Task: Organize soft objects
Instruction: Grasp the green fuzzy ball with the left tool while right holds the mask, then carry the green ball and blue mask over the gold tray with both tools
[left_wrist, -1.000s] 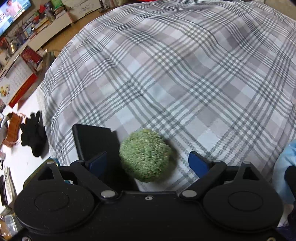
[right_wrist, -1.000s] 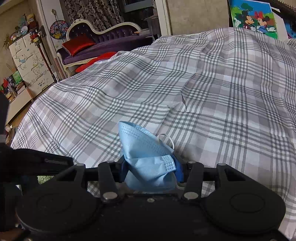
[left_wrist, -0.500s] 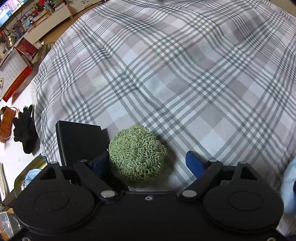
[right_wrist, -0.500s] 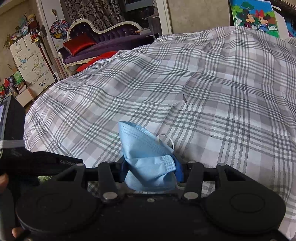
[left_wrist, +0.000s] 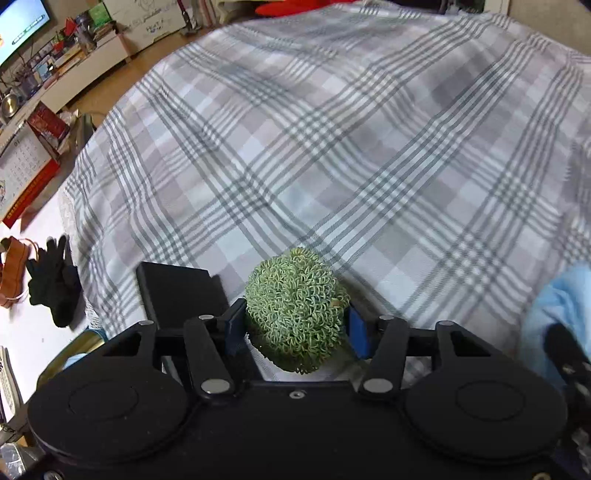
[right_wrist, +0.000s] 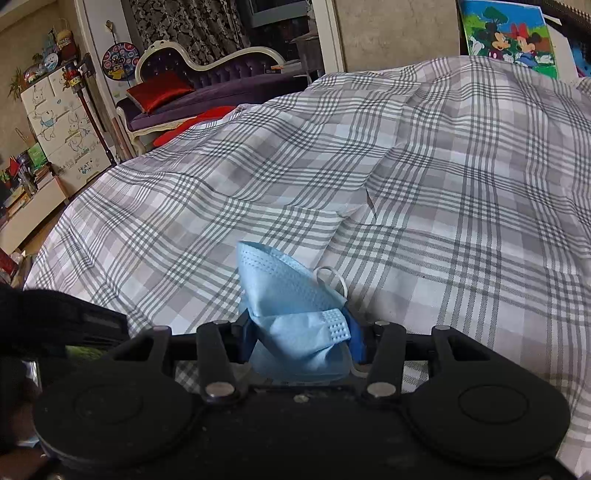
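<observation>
A round green ball of curly loops sits between the blue pads of my left gripper, low over the grey plaid bedspread. The jaws are closing and both pads press against the ball's sides. In the right wrist view, my right gripper is shut on a crumpled light blue face mask, whose white ear loop sticks out to the right. It hovers just above the bedspread. The mask also shows as a pale blue patch at the right edge of the left wrist view.
A flat black box lies on the bed's left edge beside the ball. Left of the bed, a black glove lies on a white surface, near a calendar. A purple sofa with a red cushion stands beyond the bed.
The left jaws have come together from wide apart until both pads touch the green ball, which now sits a little higher off the cloth. The right gripper and its mask have not moved.
</observation>
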